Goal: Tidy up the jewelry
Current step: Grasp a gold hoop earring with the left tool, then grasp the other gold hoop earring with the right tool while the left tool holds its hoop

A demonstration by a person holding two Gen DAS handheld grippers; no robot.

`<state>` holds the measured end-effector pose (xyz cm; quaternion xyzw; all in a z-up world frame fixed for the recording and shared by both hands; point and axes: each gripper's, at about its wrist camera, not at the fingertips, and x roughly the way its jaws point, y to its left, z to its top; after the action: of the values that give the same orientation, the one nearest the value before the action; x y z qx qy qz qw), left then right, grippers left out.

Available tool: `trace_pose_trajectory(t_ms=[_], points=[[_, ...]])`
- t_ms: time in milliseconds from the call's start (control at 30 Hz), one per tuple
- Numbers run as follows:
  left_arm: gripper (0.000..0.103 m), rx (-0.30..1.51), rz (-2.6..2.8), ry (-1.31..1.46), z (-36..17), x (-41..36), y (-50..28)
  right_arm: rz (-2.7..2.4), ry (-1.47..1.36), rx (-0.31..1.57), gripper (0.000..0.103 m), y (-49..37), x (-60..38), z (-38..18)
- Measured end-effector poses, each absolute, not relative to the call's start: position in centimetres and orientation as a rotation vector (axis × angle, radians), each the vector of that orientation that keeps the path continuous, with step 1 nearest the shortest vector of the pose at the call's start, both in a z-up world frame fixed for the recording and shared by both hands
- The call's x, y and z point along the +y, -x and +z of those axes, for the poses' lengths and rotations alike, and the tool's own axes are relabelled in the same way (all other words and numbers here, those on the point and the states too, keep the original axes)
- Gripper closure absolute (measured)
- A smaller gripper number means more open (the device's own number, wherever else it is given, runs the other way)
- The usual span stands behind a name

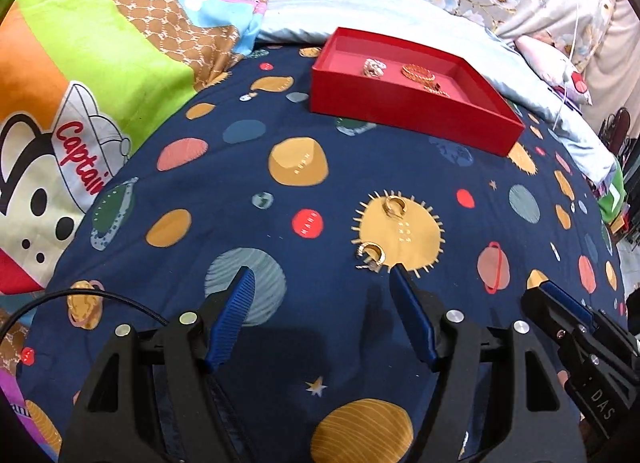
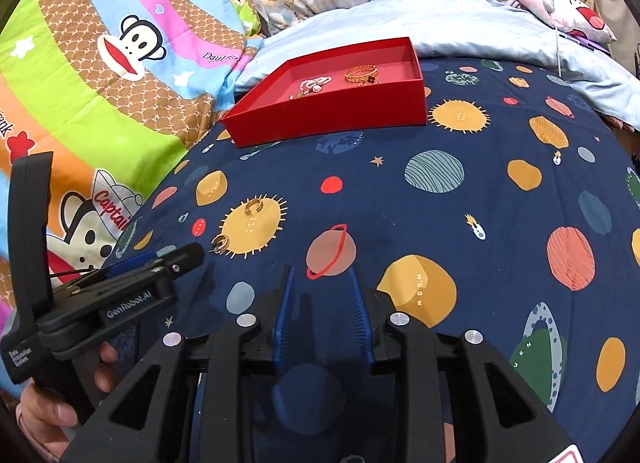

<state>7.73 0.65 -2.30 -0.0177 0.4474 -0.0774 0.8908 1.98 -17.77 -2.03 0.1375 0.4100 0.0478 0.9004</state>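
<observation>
Two small gold hoop rings are what I'm after: the nearer gold hoop [image 1: 371,253] sits on the edge of the big yellow sun print on the navy planet-pattern bedspread [image 1: 224,167], with a tiny twisted bit of metal just beside it, and the farther gold hoop [image 1: 395,205] lies higher up on the same sun, apart from the first. My left gripper [image 1: 322,277] is spread wide with nothing between its blue ribbed pads [image 1: 240,303], and its right-hand fingertip is just beside the near hoop, not around it. That's my first worry: if I close from here, I judge that pad would nudge the hoop sideways rather than trap it, and on soft cloth it could tip, roll, or sink into a fold. The gold-on-yellow colouring won't help me either; easy to misjudge the edge. The little loose piece beside the hoop could get pinched along with it or flicked away. My right gripper [image 2: 322,277] hovers over a pink ringed-planet print, its pads part-way apart and empty, well clear of both hoops. The shallow red cardboard tray [image 1: 400,111] waits farther back, with a pale beaded bracelet [image 2: 316,85] and a gold chain bracelet [image 2: 361,74] already inside; dropping a hoop from too high, I reckon, risks a bounce over that low wall.
</observation>
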Motion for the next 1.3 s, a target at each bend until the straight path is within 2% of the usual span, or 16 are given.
trace_pose_trajectory(t_ms=[167, 467, 567, 667, 733, 767, 800, 833, 1300], points=[[0.031, 0.94, -0.164, 0.035, -2.8, 0.6, -8.2, 0.102, -0.268, 0.852, 0.073, -3.1, -17.4, -2.0], [0.031, 0.929, -0.201, -0.001, -3.6, -1.4, -9.2, 0.102, -0.285, 0.849, 0.072, -3.3, -17.5, -1.9], [0.039, 0.91, -0.196, -0.038, -3.9, -2.3, -9.5, 0.103, -0.285, 0.85, 0.072, -3.3, -17.5, -1.9], [0.051, 0.896, -0.189, -0.069, -3.9, -2.8, -9.5, 0.105, -0.285, 0.853, 0.071, -3.7, -17.5, -2.0], [0.068, 0.891, -0.19, -0.068, -3.8, -2.7, -9.6, 0.109, -0.283, 0.858, 0.071, -4.1, -17.4, -2.1], [0.072, 0.89, -0.191, -0.065, -3.8, -2.6, -9.7, 0.112, -0.283, 0.859, 0.071, -4.3, -17.4, -2.1], [0.082, 0.89, -0.19, -0.061, -3.7, -2.4, -9.7, 0.116, -0.282, 0.861, 0.071, -4.6, -17.3, -2.1], [0.087, 0.892, -0.191, -0.057, -3.7, -2.2, -9.8, 0.123, -0.28, 0.864, 0.071, -4.9, -17.1, -2.2], [0.087, 0.907, -0.199, 0.035, -2.9, 1.6, -9.5, 0.207, -0.218, 0.889, 0.071, -8.9, -12.9, -2.8]])
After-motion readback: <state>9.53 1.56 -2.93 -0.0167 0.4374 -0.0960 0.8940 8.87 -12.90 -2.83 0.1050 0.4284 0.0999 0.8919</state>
